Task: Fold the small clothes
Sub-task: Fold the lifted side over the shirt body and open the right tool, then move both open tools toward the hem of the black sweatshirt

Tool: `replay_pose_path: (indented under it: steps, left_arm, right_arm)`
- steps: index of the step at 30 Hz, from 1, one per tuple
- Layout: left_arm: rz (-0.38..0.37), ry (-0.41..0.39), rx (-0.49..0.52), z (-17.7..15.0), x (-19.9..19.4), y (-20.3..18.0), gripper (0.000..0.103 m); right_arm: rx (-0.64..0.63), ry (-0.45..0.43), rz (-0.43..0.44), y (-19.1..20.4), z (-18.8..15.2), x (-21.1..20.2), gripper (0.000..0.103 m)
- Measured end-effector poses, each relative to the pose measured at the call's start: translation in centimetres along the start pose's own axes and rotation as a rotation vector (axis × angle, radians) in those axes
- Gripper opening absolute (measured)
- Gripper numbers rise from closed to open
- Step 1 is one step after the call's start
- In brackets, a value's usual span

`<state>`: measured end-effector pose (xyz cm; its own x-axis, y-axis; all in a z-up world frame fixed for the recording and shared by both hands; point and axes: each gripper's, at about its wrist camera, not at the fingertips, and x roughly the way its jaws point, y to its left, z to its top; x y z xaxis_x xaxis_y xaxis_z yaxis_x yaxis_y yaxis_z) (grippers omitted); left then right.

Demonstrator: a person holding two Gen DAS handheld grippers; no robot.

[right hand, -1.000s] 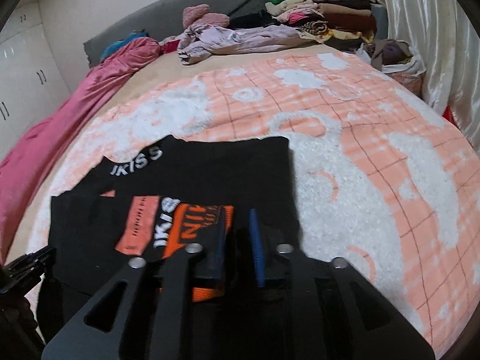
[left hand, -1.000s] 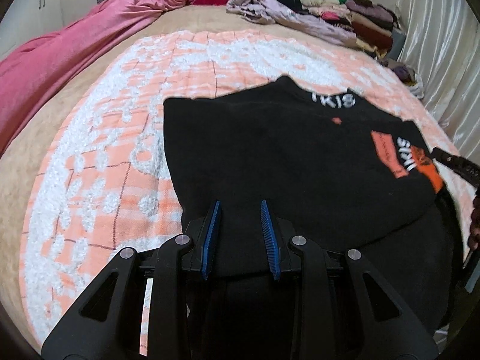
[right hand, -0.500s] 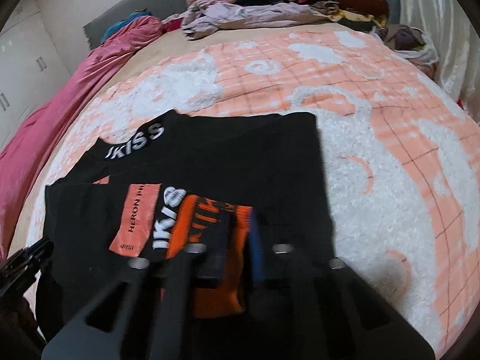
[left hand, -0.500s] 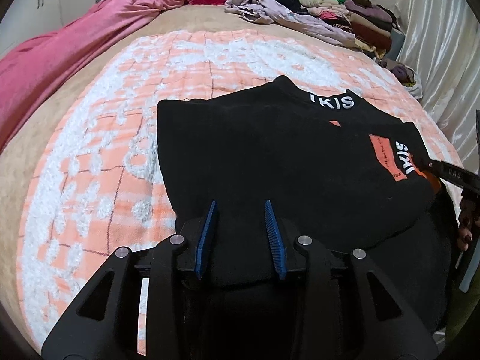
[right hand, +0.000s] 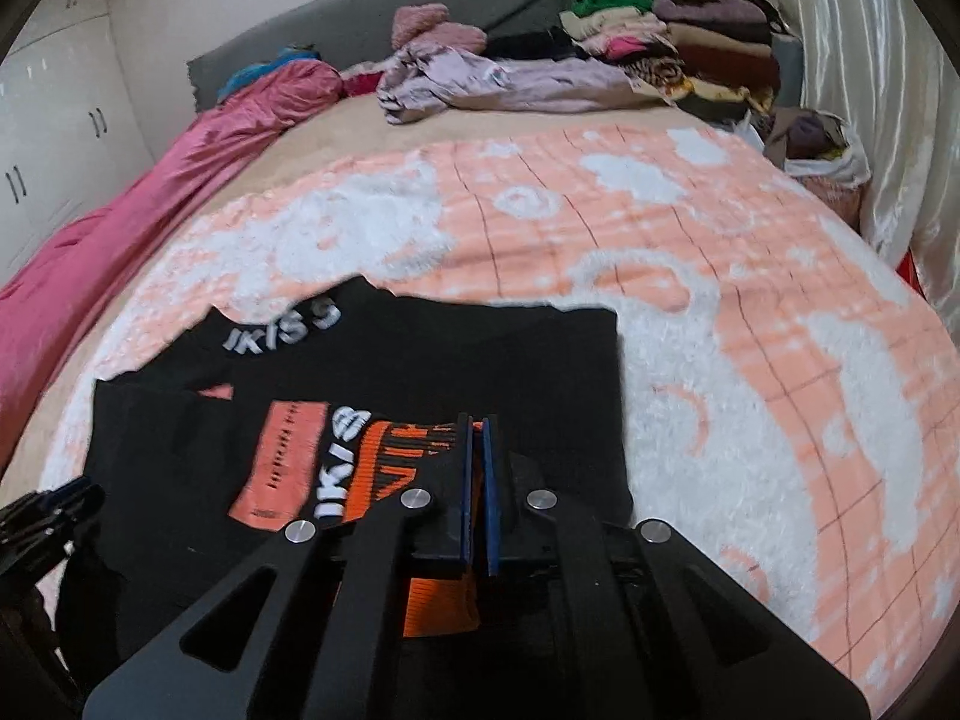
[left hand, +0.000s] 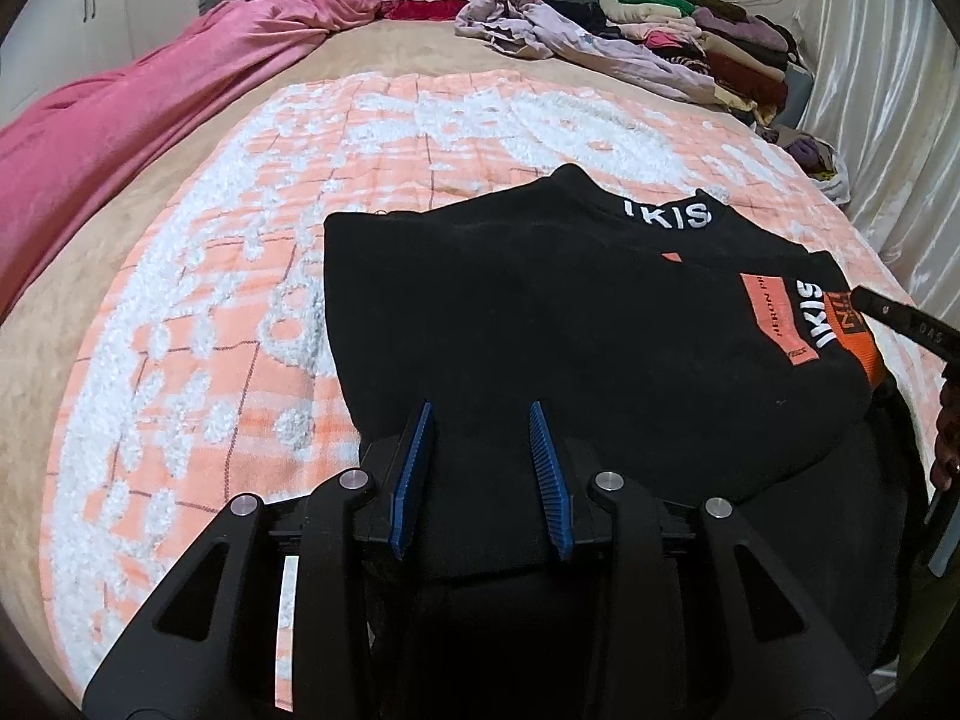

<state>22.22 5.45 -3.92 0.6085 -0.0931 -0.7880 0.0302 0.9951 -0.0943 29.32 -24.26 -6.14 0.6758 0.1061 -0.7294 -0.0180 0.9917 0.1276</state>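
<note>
A black garment with white lettering and orange patches [left hand: 570, 324] lies folded on the orange-and-white blanket [left hand: 240, 276]; it also shows in the right wrist view [right hand: 420, 372]. My left gripper [left hand: 480, 414] is open, its blue pads either side of the garment's near black edge, gripping nothing. My right gripper [right hand: 477, 426] is shut, its blue pads pressed together over the orange-striped part of the garment [right hand: 396, 450]. Whether cloth is pinched between them I cannot tell. The right gripper's tip shows at the right edge of the left wrist view [left hand: 900, 318].
A pink quilt [left hand: 138, 102] runs along the bed's left side. A crumpled lilac garment [right hand: 492, 84] and a stack of folded clothes [right hand: 690, 48] sit at the far end. A shiny curtain [right hand: 870, 90] hangs on the right. A bag [right hand: 822, 150] sits by it.
My right gripper has closed its jaws over the orange part of the garment. The folded top layer has been laid further forward. My left gripper stays open and has barely moved.
</note>
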Motion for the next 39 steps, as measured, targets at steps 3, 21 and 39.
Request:
replay_pose_path:
  steps: [3, 21, 39]
  left_arm:
    - [0.000, 0.003, -0.001, 0.0, 0.2, 0.0, 0.026]
    - [-0.007, -0.019, -0.011, -0.5, -1.0, 0.2, 0.027]
    - [0.003, 0.002, 0.038, -2.4, -1.6, -0.9, 0.031]
  right_arm:
    - [0.010, 0.032, -0.024, -0.2, -0.6, 1.1, 0.002]
    - [-0.088, -0.055, 0.018, 3.3, -0.9, -4.0, 0.014]
    - [-0.164, 0.098, 0.078, 7.2, -5.0, -1.0, 0.016]
